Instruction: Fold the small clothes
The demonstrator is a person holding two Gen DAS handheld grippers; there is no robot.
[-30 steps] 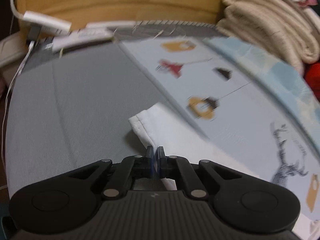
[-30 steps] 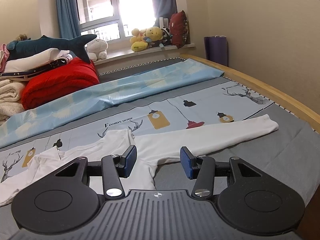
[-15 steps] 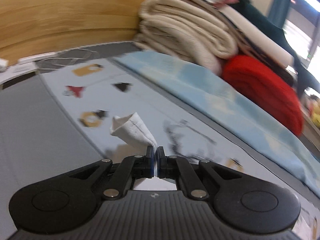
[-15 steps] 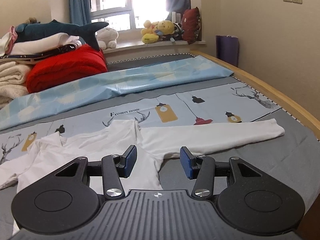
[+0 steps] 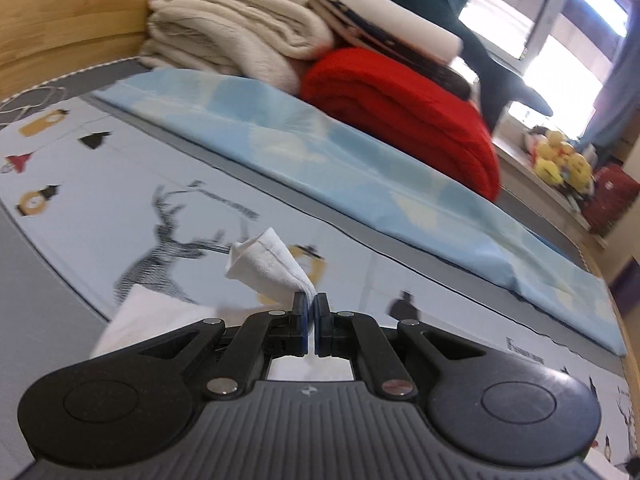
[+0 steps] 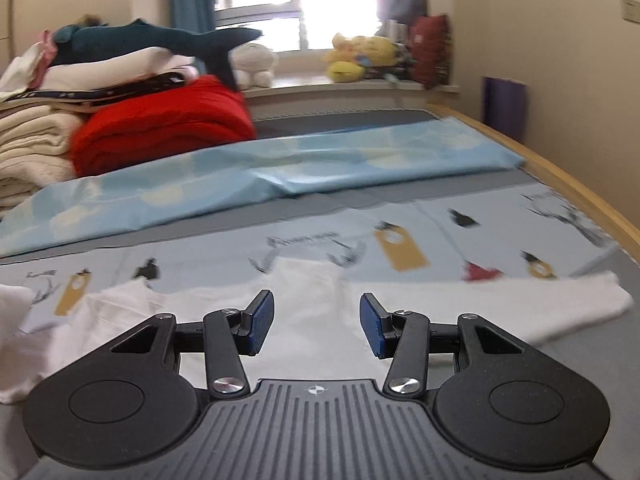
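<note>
Left gripper (image 5: 311,305) clamped tight on a white sleeve cuff (image 5: 266,266), jaws pressed together with the fabric pinched between the blue pads. Cuff end lifted clear of the bed, sticking up and to the left from the fingertips, opening curled. More white cloth trailing down below and left of the gripper body.

Right gripper (image 6: 317,322) with jaws standing apart, nothing between the blue pads. Hovering over a white long-sleeved shirt (image 6: 316,308) spread flat on the bed sheet (image 6: 440,216). Shirt body directly beyond the fingertips; one sleeve (image 6: 560,304) stretched out to the right, lying flat, its end near the wooden bed frame (image 6: 580,188). Left part of the shirt rumpled, rising out of view at the left edge.

Sheet pale blue with printed deer, lamps and lettering. Light blue blanket (image 6: 260,176) folded in a long strip across the bed behind the shirt. Behind that, a red blanket (image 6: 160,128), beside a stack of cream towels (image 5: 224,28) with a plush shark (image 6: 152,38) on top. Stuffed toys (image 6: 360,56) along the windowsill.
</note>
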